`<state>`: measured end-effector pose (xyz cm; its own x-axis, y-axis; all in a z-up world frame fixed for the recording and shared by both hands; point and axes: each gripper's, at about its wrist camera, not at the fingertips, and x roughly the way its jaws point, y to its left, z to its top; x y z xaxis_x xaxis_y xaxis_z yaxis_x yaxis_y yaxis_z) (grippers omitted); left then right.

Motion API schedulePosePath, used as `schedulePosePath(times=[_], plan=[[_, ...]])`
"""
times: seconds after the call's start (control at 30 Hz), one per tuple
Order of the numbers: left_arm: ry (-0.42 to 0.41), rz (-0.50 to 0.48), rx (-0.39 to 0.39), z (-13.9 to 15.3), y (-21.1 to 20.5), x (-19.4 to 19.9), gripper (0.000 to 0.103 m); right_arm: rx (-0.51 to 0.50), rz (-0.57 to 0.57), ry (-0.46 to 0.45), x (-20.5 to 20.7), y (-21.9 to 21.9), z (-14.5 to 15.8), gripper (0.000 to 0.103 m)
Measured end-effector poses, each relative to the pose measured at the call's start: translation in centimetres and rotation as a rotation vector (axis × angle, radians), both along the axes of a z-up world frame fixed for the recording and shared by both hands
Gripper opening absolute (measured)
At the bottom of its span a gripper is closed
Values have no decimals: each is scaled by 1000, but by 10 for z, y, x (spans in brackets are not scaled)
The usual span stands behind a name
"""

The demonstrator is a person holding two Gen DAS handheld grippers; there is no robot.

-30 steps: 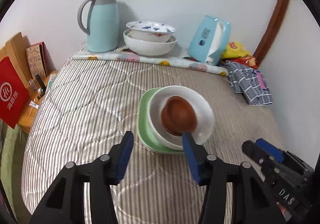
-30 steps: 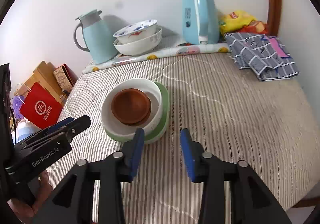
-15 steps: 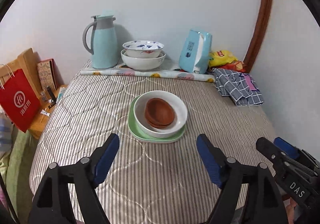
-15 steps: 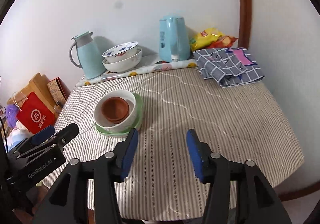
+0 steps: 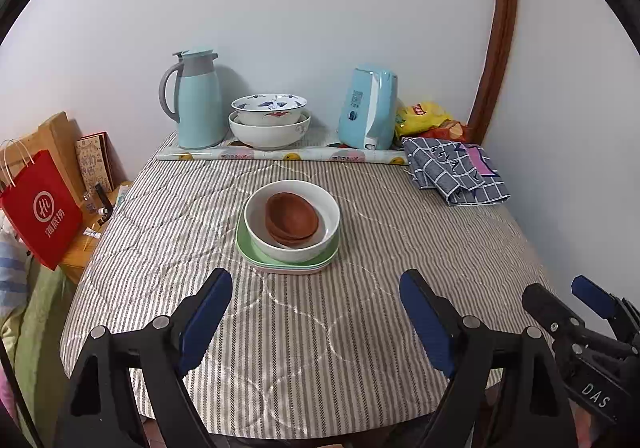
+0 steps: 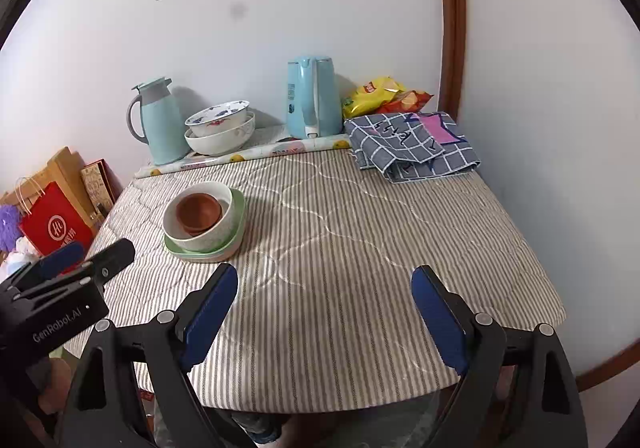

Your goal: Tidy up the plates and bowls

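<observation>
On the striped table cover, brown bowls (image 5: 291, 219) (image 6: 199, 211) nest inside a white bowl (image 5: 292, 244) (image 6: 208, 236), which rests on a green plate (image 5: 244, 244) (image 6: 239, 208). At the back, a patterned bowl (image 5: 269, 108) (image 6: 218, 117) sits in a larger white bowl (image 5: 269, 134) (image 6: 219, 141). My left gripper (image 5: 316, 286) hangs over the near part of the table, well short of the stack; its jaws are opening with nothing between them. My right gripper (image 6: 325, 282) hovers to the right of the stack, jaws also opening and empty.
A light blue thermos jug (image 5: 197, 100) and a blue kettle (image 5: 368, 108) stand by the wall behind a rolled mat (image 5: 280, 157). A checked cloth (image 5: 456, 172) and snack bags (image 5: 424, 116) lie at the back right. A red paper bag (image 5: 40, 212) stands left of the table.
Both grippers have drawn back and risen from the stacked bowls, which now look smaller and farther. Both pairs of jaws have spread much wider. The stack stays put.
</observation>
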<state>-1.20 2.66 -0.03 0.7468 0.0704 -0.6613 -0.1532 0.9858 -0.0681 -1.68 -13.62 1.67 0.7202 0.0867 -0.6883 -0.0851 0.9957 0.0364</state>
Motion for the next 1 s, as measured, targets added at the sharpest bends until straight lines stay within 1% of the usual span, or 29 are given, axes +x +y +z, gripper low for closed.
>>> schedulePosePath(times=[0.37,0.57,1.0], plan=[[-4,-8,-4,1,-4,-8,86,-10,-24,-11,-12,-8,3,88],[-3,-3,-9,1,-5,-11,87,3,-25,-10,-15,-12,2,88],[5,-26,-15,-3,-7,-12,87,-8,-39,-7,-16,-9,1,88]])
